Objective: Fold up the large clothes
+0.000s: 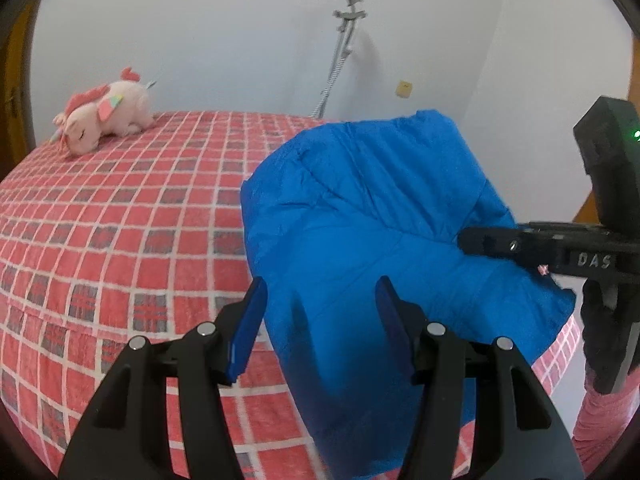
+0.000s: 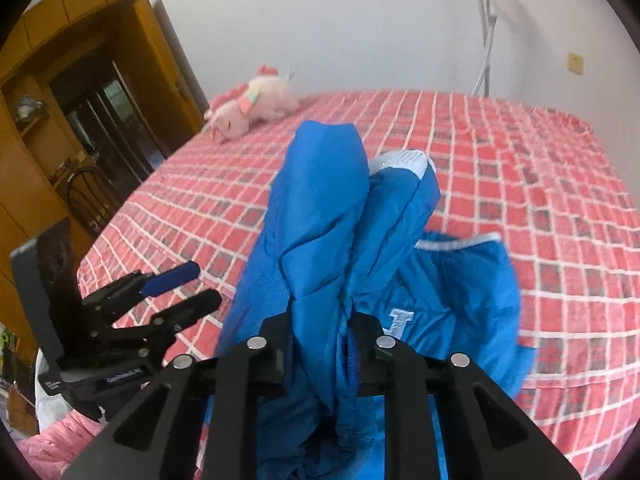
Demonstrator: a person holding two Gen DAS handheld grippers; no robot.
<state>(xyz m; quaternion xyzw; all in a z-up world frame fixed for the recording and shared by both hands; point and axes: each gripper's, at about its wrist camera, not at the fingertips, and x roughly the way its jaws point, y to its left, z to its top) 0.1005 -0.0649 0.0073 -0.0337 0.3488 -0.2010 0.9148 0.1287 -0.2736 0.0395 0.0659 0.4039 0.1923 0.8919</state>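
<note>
We are looking across a bed [image 1: 120, 216] spread with a red-and-white checked cover, white walls rising behind it and a wooden wardrobe [image 2: 60, 100] standing off the bed's left side. A pink plush unicorn [image 1: 106, 114] is lying near the far edge, well apart from the action, and a grey crutch [image 1: 340, 52] is leaning against the back wall. The big blue jacket [image 1: 372, 216] is sitting bunched on the near right part of the bed, its lower edge draping over the near side. We are seeing our right claw [image 2: 320, 344] pinching a thick fold of that jacket, the fabric bulging up between the closed-in fingers and a white embroidered letter [image 2: 400, 320] showing just beside them. In the left wrist view that same claw is biting into the jacket's right edge. Our left claw [image 1: 320, 320] is hanging wide open with nothing in it, its blue pads [image 1: 250, 328] straddling the jacket's left border without touching it. To the left and beyond the jacket, we are looking at a broad stretch of flat cover running up to the plush toy.
</note>
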